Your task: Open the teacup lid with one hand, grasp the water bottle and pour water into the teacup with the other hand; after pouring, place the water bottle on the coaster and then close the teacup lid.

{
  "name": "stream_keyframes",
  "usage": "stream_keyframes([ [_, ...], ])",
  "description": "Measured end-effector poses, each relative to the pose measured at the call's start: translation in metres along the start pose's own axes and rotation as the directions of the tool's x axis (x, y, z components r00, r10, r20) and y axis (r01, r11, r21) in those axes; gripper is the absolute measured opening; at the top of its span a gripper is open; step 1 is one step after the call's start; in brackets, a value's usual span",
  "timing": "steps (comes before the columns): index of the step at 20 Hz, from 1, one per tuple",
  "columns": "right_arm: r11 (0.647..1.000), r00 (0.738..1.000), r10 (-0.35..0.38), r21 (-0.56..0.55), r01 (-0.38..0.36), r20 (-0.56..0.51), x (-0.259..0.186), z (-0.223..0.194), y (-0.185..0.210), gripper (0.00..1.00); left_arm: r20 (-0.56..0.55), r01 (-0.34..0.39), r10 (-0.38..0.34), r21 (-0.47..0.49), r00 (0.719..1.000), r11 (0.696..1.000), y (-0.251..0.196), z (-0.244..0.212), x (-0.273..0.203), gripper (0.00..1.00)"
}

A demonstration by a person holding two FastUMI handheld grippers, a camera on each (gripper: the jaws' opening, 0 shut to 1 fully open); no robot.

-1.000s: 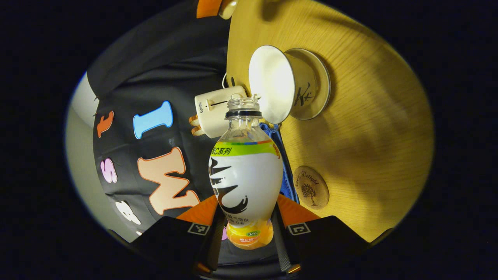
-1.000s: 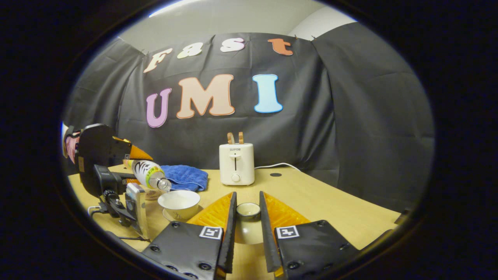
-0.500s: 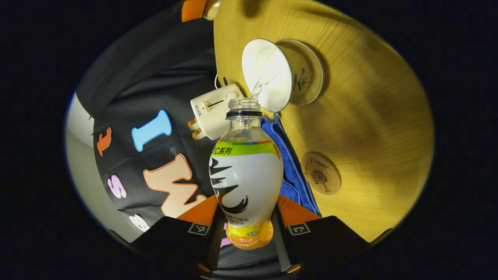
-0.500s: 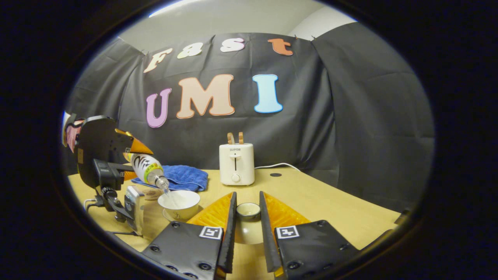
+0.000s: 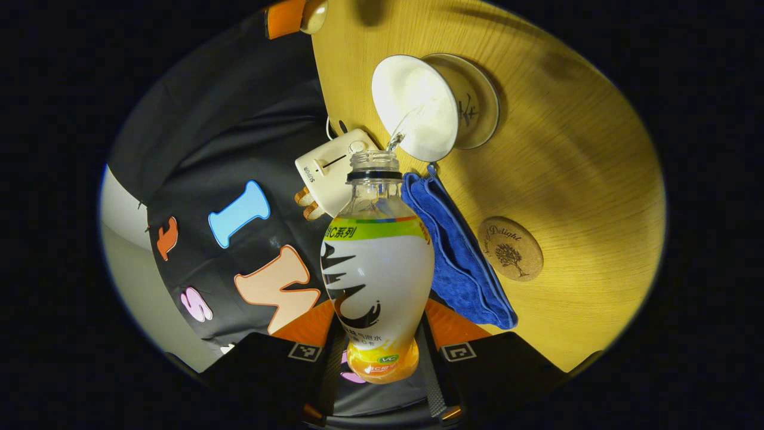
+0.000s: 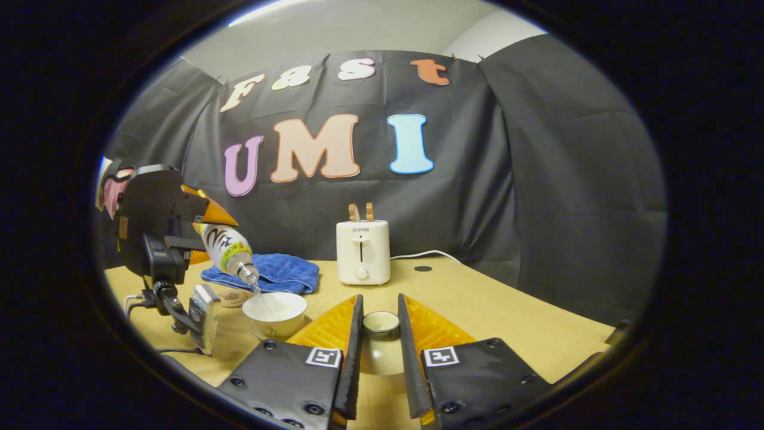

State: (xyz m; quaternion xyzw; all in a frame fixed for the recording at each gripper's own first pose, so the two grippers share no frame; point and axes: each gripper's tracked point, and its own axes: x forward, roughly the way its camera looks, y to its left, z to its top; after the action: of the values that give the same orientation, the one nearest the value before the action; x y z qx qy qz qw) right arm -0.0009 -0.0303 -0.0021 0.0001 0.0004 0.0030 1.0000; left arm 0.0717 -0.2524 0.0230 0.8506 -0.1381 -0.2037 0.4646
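In the left gripper view, the left gripper (image 5: 378, 334) is clamping the bottle (image 5: 377, 275) between both fingers, mouth pointing ahead and uncapped. A thin stream of water is running from the mouth into the teacup (image 5: 422, 106) just ahead, which is sitting on its saucer (image 5: 482, 100). The coaster (image 5: 510, 248) is lying bare to the right of the bottle, with the towel (image 5: 458, 257) between them. In the right gripper view, the right gripper (image 6: 379, 325) is holding the lid (image 6: 381, 323) between narrowly set fingers, clear above the table (image 6: 507, 322). The teacup (image 6: 275, 312) is standing ahead to the left, the tilted bottle (image 6: 230, 251) pouring into it.
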Motion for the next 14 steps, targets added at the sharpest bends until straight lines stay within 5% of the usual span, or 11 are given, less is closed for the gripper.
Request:
stream_keyframes([
  [8, 1.0, 1.0, 0.0, 0.0, 0.0, 0.002, 0.001, 0.0, 0.0, 0.35, -0.006, 0.003, -0.003, 0.015, 1.0, 1.0, 0.004, -0.004, 0.004, 0.57],
  [11, 1.0, 1.0, 0.001, 0.0, -0.001, 0.002, 0.001, 0.0, 0.0, 0.35, 0.007, 0.036, -0.036, -0.089, 0.999, 0.995, -0.009, -0.001, 0.006, 0.57],
  [14, 1.0, 1.0, 0.0, 0.0, 0.0, 0.002, 0.0, -0.001, 0.0, 0.36, 0.035, 0.079, -0.072, -0.27, 0.997, 0.96, -0.03, 0.003, 0.002, 0.57],
])
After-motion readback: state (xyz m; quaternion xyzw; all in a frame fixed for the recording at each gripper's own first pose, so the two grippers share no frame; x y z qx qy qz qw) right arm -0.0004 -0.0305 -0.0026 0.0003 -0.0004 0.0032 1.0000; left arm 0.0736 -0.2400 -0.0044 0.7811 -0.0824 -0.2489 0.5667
